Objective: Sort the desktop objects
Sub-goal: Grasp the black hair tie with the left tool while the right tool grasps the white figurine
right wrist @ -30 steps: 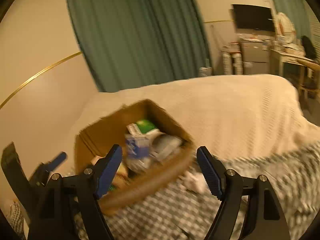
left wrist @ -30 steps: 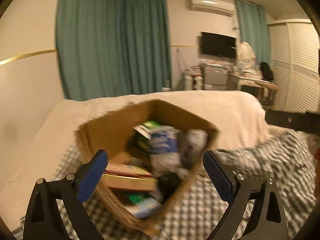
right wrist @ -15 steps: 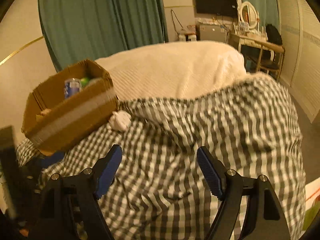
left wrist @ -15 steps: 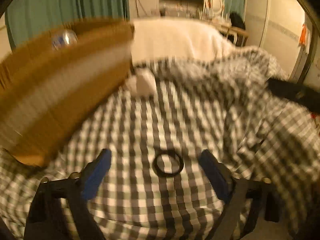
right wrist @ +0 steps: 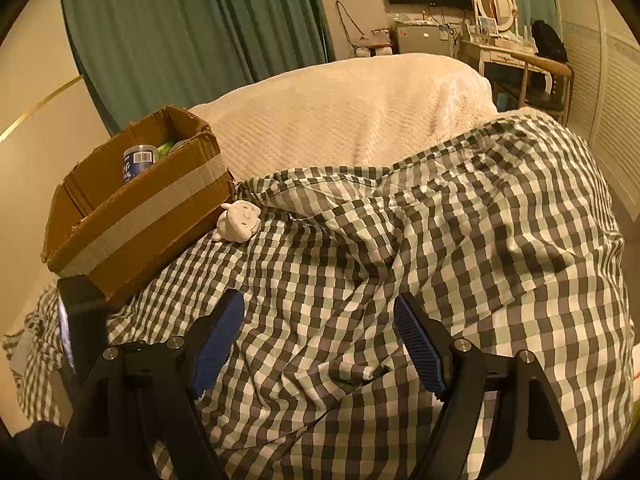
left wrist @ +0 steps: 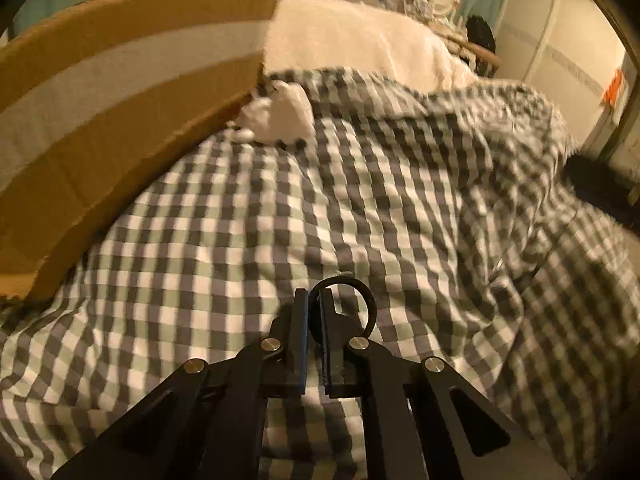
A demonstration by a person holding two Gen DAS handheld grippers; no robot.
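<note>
Cardboard box [right wrist: 136, 204] sits at the far left of the checked blanket [right wrist: 440, 248], its long side running from near left to far right, with a grey tape band along the outer wall. Its open top faces up, and a blue can [right wrist: 138, 162] stands upright inside beside something green. In the left wrist view the same box [left wrist: 120, 92] fills the upper left corner, seen side-on, tape band across it.

Just right of the box's near corner lies a small white figurine [right wrist: 239, 222], touching or almost touching the cardboard; it rests on its side with its face turned up toward the right wrist camera. The left wrist view shows it blurred [left wrist: 280, 114] at the box's right end.

Lower and nearer the middle of the left wrist view, the left gripper [left wrist: 314, 318] has its fingers drawn together on a black ring [left wrist: 362, 300]. The ring's left edge is pinched between the blue pads, and the loop sticks out to the right of the right finger, close over the blanket; whether it touches the cloth is unclear.

The right gripper [right wrist: 318, 344] hangs over the blanket with its fingers spread wide and nothing between them. A cream bedspread [right wrist: 352, 116] lies beyond the blanket.
</note>
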